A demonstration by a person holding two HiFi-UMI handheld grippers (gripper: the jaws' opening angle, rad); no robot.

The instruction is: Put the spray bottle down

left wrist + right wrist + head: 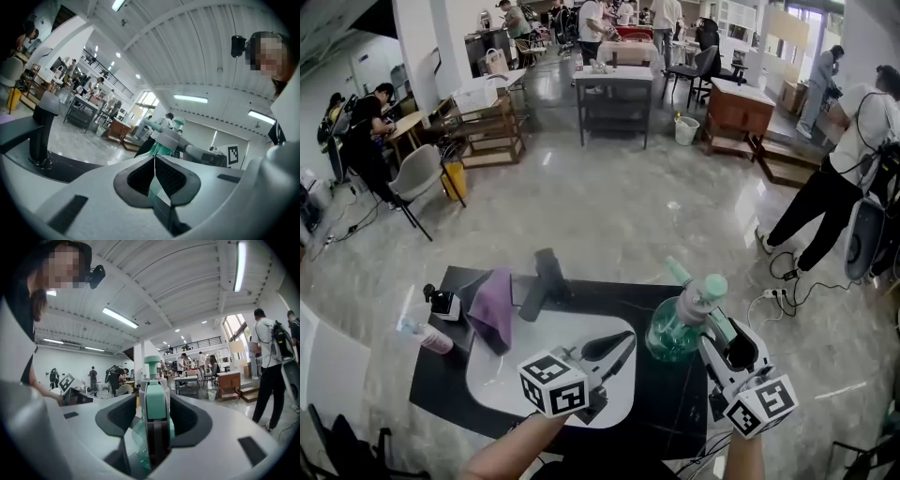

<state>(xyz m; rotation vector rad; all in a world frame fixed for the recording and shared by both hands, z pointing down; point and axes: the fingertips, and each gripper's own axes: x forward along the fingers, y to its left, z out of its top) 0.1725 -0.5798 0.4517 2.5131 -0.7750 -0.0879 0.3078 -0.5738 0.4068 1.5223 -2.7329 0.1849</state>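
Note:
A clear green spray bottle (677, 328) with a mint trigger head stands on the black countertop (670, 408), just right of the white basin (502, 389). My right gripper (711, 323) reaches level around its neck and head. In the right gripper view the mint head (154, 401) sits between the jaws of the right gripper (154, 416), which stand wide with a gap beside it, so they are open. My left gripper (623, 345) hovers over the basin, pointing at the bottle (164, 143). In its own view the left gripper (154, 161) is shut on nothing.
A black faucet (546, 281) rises behind the basin. A purple cloth (492, 305), a small black dispenser (442, 302) and a pink-based bottle (427, 336) sit at the counter's left. Beyond lies a shiny floor with tables, chairs and several people.

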